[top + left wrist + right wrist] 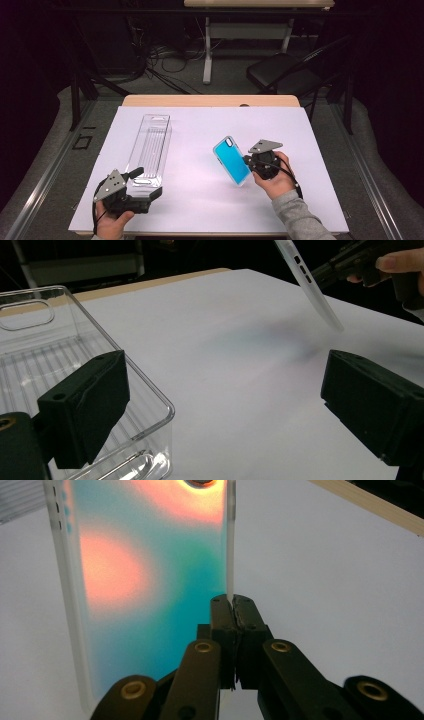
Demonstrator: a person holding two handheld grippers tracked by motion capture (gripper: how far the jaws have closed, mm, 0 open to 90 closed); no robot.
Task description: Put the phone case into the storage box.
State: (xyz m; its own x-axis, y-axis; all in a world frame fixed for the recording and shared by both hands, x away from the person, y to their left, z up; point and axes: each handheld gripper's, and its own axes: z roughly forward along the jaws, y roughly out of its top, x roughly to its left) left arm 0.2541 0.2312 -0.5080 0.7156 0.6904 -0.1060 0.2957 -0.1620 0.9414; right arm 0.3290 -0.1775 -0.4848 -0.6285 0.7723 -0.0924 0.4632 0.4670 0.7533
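A teal phone case (232, 160) stands tilted above the white sheet (200, 205), right of the middle. My right gripper (246, 160) is shut on its side edge; in the right gripper view the jaws (232, 602) pinch the thin clear rim of the phone case (140, 580). A long clear plastic box (150, 145) lies at the left. My left gripper (146, 184) is open at its near end. In the left gripper view, one jaw of the left gripper (225, 385) is over the corner of the clear box (30, 340) and the other is over bare sheet.
The sheet covers a wooden table whose far edge (210, 100) shows. Beyond it on the floor stand a black folding chair (280, 70), cables and a desk frame. The phone case (310, 285) and the right hand's gripper (350, 260) hang at the top right of the left gripper view.
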